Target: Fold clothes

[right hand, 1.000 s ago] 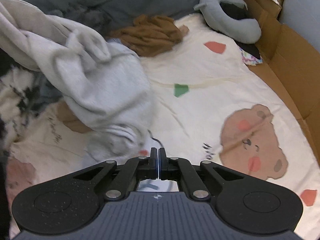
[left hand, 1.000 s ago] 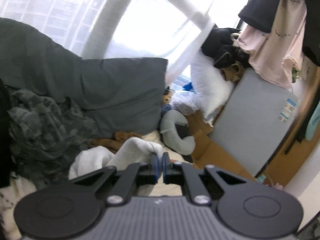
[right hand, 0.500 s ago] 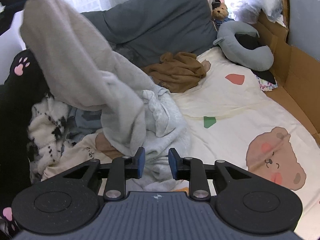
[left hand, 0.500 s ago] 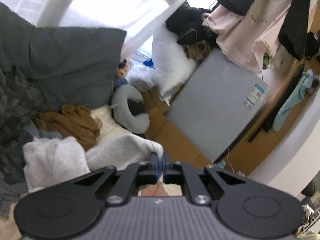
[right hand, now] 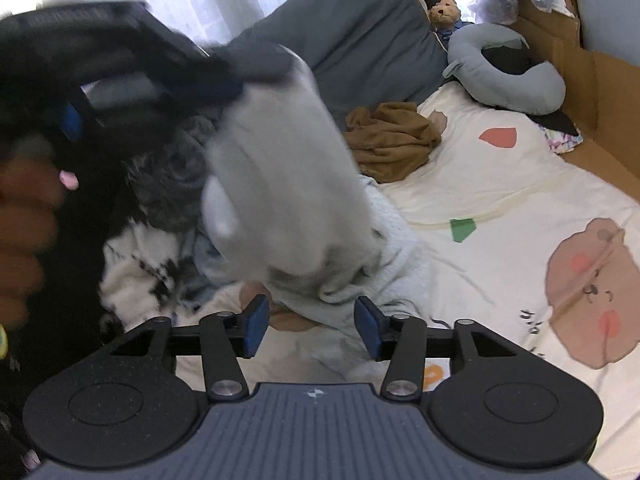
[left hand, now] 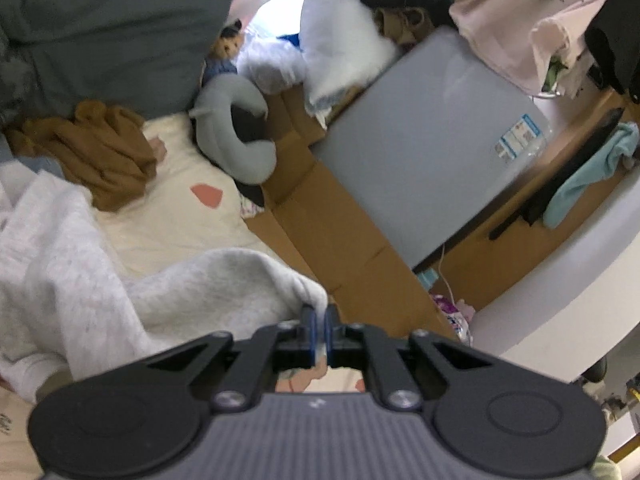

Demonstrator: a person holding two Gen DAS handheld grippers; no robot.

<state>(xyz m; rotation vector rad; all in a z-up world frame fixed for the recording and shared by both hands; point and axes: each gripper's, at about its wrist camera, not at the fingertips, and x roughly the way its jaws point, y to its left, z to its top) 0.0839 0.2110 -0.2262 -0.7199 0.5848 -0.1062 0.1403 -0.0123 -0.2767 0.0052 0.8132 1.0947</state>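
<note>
While the bed is carrying the pile, the grey sweatshirt is hanging limp above it (soft, bulky); the left hand-held gripper is pinching its edge, the right hand-held gripper, just widened, is gripping nothing.

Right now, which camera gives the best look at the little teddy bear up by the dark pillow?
The right wrist view: the teddy bear sits sharp and facing the camera, above the grey neck pillow. In the left wrist view the bear is only a blurred shape beside the dark pillow.
</note>
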